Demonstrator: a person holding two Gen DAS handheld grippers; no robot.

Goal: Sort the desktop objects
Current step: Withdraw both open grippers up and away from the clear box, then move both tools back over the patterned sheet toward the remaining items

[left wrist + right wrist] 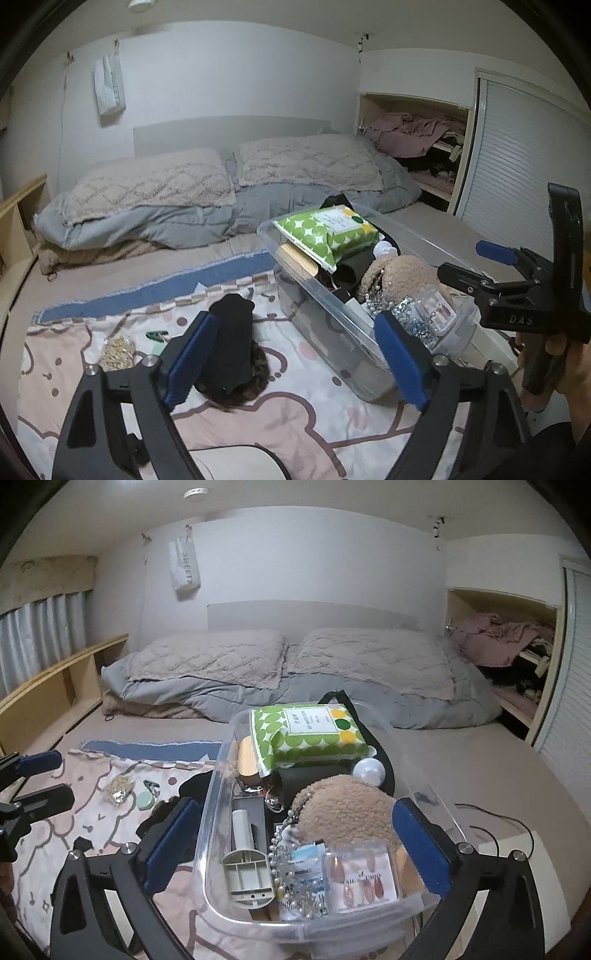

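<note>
A clear plastic bin (325,314) (218,823) stands on the bed. It holds a green dotted wipes pack (306,734), a beige fluffy thing (351,812), a nail-tip box (360,880), pearls and more. A black and brown hair piece (236,354) lies on the pink blanket left of the bin. My left gripper (295,354) is open and empty, above the hair piece and the bin's near corner. My right gripper (295,845) is open and empty, hovering over the bin's near end; it also shows in the left wrist view (469,266).
On the pink blanket (314,417) left of the bin lie a gold chain pile (118,352) (120,790), a green clip (157,335) and a pale green round thing (144,799). Pillows (155,184) lie at the bed's head. An open closet (417,147) is at right. A black cord (495,827) lies right of the bin.
</note>
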